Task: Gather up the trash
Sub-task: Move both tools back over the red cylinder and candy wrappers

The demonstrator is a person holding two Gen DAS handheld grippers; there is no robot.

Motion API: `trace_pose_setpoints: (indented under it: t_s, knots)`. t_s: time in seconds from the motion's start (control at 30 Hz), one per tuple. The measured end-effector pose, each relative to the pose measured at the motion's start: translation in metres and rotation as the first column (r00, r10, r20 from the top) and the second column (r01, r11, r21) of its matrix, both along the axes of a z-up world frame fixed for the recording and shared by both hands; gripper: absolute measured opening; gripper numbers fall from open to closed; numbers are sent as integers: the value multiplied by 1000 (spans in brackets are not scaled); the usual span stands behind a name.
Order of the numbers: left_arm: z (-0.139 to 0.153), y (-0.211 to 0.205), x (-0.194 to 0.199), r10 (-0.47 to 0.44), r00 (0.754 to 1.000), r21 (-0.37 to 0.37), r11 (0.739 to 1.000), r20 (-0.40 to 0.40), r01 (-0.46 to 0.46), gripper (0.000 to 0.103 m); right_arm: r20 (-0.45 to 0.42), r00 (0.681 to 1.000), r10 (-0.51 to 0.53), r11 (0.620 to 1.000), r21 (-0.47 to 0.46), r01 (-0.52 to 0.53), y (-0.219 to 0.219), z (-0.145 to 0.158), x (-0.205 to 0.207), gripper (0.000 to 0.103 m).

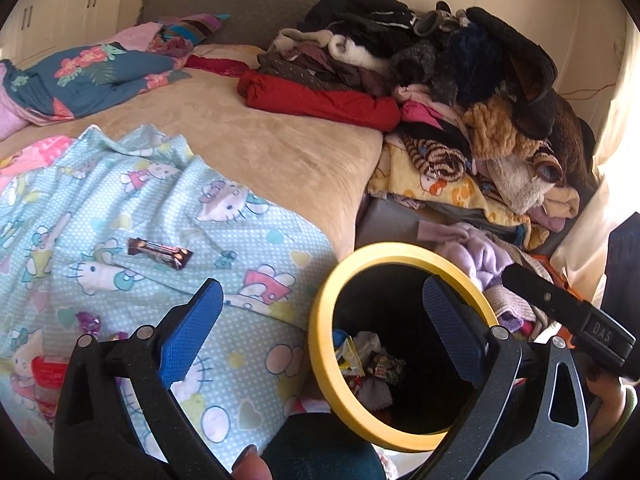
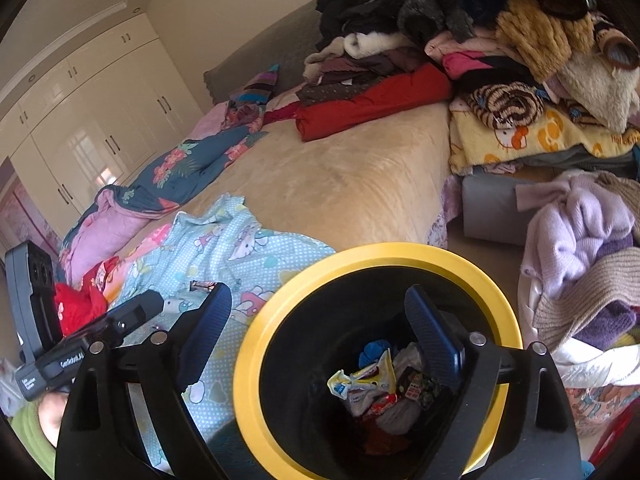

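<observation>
**Bin's half full, one wrapper left on the blanket**

Beside the bed, a black bin with a yellow rim point(image 2: 496, 304) sits right under both tools, already holding crumpled wrappers point(image 2: 372, 384). The right gripper point(image 2: 316, 332) hangs over its mouth with jaws spread wide and nothing between them. The left gripper point(image 1: 320, 312) is just as wide apart and empty, one blue pad over the blanket, the other over the bin.

Next target, I'd guess, is the dark shiny candy wrapper point(image 1: 160, 252) lying flat on the light blue cartoon-cat blanket point(image 1: 132, 200), well left of the bin. Tip for that grab: the blanket is soft and wrinkly, so come down steeply and pinch across the wrapper's narrow side, otherwise you'll snag fabric too. Foil is slick and thin, though the textured pads should help. There's also something small and purple point(image 1: 89, 320) near the left jaw, can't tell if it's trash.

Everything else is plush: tan fleece bedcover point(image 1: 280, 140), heaped clothes point(image 1: 440, 60).
</observation>
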State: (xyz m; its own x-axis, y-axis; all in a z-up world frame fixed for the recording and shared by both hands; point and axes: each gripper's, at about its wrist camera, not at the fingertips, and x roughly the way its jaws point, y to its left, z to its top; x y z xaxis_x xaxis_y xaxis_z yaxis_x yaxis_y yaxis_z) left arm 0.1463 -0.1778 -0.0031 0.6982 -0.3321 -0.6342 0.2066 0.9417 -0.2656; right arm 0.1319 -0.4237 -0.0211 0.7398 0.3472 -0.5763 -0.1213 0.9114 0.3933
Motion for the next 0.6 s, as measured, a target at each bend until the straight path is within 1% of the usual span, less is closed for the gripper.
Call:
trace_pose_setpoints:
  t_s: [0.3, 0.6]
  knots:
    - [12, 36, -4, 71, 997, -20, 997, 43, -70, 92, 25, 998, 60, 998, -38, -60, 34, 10, -3, 88]
    - [15, 66, -10, 132, 990, -44, 991, 57, -129, 92, 48, 992, 113, 992, -61, -110, 60, 16, -7, 88]
